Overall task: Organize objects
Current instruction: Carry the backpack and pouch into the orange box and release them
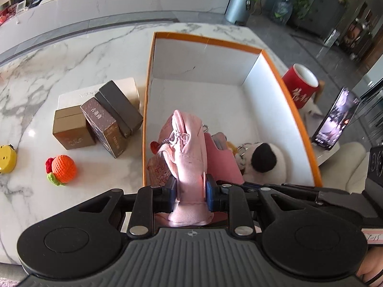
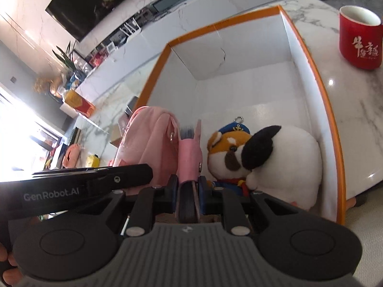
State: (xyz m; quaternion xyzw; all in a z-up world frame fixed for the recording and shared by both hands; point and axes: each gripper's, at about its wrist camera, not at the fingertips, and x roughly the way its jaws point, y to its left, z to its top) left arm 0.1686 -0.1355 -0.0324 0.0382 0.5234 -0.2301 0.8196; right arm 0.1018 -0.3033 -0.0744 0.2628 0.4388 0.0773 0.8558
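The left gripper has its jaws pinching a pink pouch over the near end of the orange-rimmed box. At its 3 o'clock, the right gripper pinches a pink card holder, beside the white plush inside the box on the marble table.

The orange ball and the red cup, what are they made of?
Orange ball: looks like crocheted yarn; its surface shows knobbly stitches, matte and soft.
Red cup: probably glazed ceramic; smooth, slightly shiny, with a thick white rim and inside.
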